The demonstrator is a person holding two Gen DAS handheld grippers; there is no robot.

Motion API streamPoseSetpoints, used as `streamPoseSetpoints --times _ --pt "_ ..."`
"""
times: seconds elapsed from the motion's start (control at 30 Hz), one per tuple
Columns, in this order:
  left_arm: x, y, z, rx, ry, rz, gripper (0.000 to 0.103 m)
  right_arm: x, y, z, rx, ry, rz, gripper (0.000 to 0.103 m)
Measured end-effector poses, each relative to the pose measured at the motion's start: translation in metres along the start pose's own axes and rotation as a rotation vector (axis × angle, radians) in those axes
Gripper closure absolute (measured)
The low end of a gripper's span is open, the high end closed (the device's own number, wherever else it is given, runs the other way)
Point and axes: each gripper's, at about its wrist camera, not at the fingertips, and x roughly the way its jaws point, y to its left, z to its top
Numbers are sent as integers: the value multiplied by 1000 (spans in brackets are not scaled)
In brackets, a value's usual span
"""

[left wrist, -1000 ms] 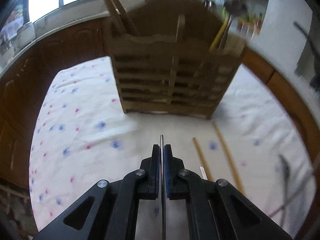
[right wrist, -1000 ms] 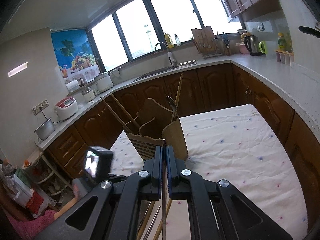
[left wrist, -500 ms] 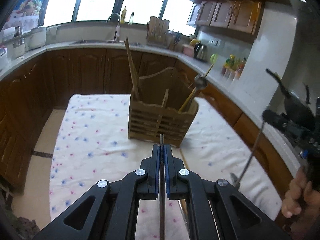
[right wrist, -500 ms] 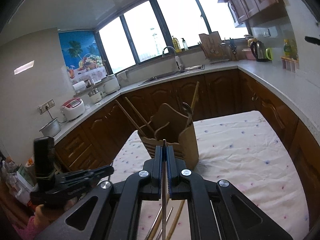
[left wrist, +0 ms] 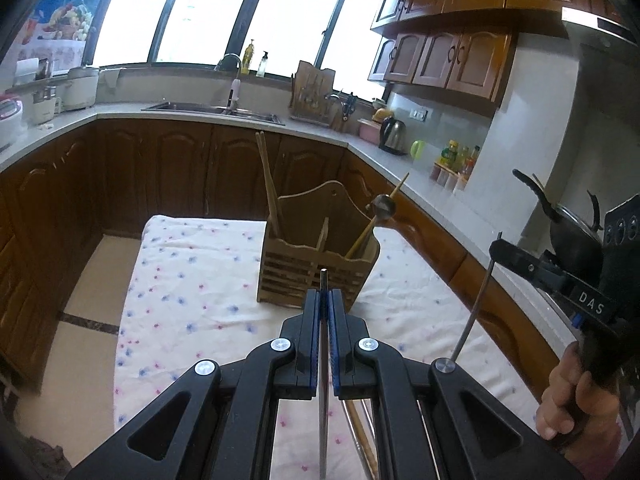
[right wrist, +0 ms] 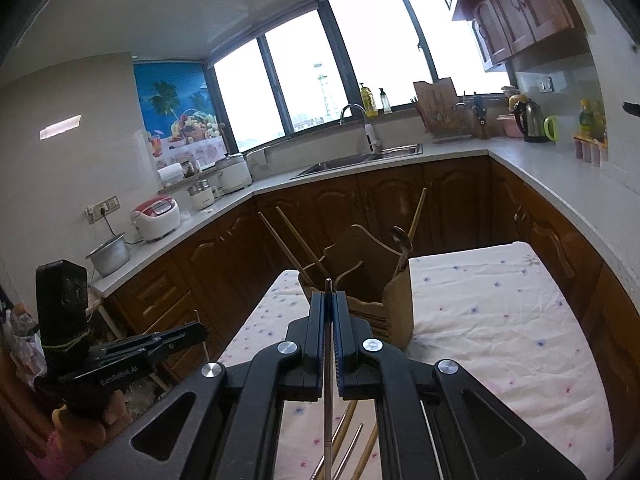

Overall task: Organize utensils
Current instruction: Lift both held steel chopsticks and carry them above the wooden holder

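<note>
- While you hold both tools raised over the cloth-covered counter [left wrist: 192,280], your left hand-held gripper [left wrist: 325,300] has its jaws pressed onto a thin metal chopstick [left wrist: 323,408], whose tip pokes out just past the fingertips.
- Your right hand-held gripper [right wrist: 329,303] likewise pinches a slim metal rod [right wrist: 327,420] (what kind of utensil it is cannot be told).
- Ahead stands the wooden utensil holder [left wrist: 316,268] on the flowered cloth; wooden chopsticks [left wrist: 269,188] lean in its left compartment, and a spoon [left wrist: 383,206] with a wooden stick in its right one.
- More loose utensils [right wrist: 352,440] lie on the cloth beneath your right tool.
</note>
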Motion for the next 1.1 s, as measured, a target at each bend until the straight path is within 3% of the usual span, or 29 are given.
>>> streamPoseSetpoints --times 0.37,0.87,1.1 --pt "1 4 20 4 -70 6 101 6 -5 14 13 -48 -21 99" --pt "25 2 92 53 -318 39 101 34 -26 84 57 -296 -91 99" --pt "56 4 99 49 -394 73 101 54 -24 104 23 -363 -117 99"
